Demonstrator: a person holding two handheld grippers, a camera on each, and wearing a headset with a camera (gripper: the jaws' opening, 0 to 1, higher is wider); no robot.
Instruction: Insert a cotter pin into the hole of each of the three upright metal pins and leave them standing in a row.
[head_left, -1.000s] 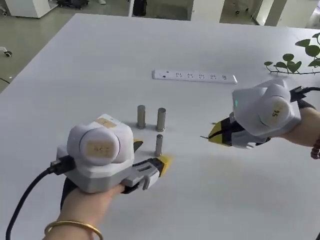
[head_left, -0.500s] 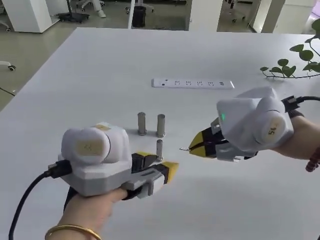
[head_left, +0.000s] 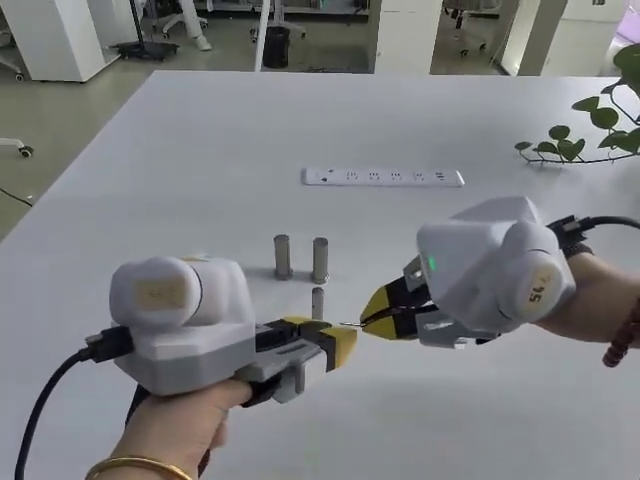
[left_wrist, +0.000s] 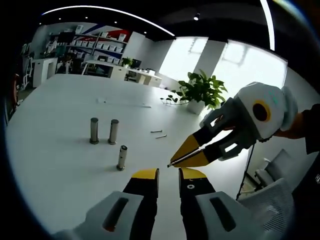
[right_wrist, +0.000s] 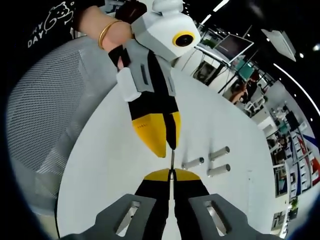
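The right gripper pinched a cotter pin; the left gripper opposite gaped slightly, empty. Misalignment could drop it.

Three grey metal pins stand upright, two abreast, one nearer; a cotter pin sits in the right tongs.

upright grey metal cylinder pins: 3 | thin wire cotter pins: 3 | long white power strip: 1 | white yellow-tipped two-jaw grippers: 2
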